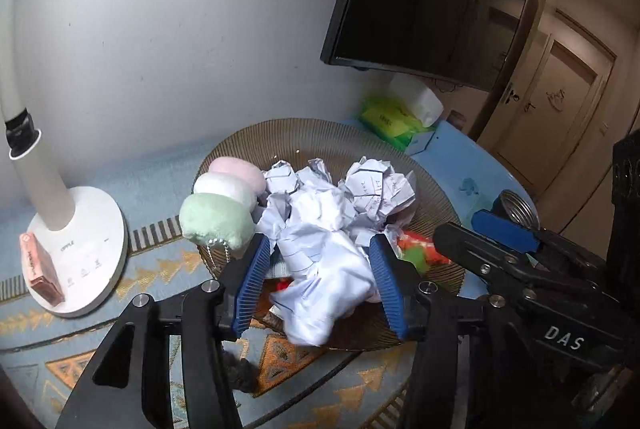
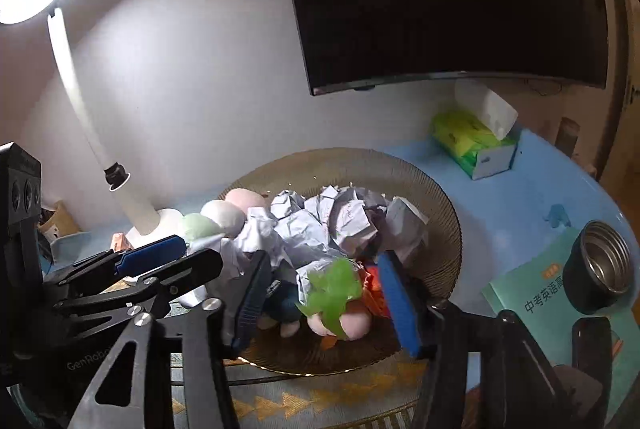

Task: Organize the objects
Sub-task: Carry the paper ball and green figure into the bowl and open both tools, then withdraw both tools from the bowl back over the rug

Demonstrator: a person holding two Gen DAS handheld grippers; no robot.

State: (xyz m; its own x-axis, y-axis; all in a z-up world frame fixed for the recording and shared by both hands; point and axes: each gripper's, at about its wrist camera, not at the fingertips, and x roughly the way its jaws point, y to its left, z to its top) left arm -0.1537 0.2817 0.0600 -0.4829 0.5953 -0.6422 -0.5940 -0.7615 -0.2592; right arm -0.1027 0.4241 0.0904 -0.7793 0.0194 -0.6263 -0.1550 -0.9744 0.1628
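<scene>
**Both tools poised over the loaded dish**

While crumpled paper [image 1: 320,229] fills the ribbed glass dish [image 1: 432,185] on the worktop [image 1: 472,157], the left tool [image 1: 316,285] spreads wide around the nearest wad, pads apparently just clear of it. Right tool [image 2: 320,299], equally wide, brackets a green-leafed plush toy [image 2: 334,303] at the dish's near rim. Three pastel plush balls [image 1: 218,217] line the dish's left edge. Judged step: choosing an item to lift out. Next calls for closing squarely on one piece without dragging its neighbours.
</scene>
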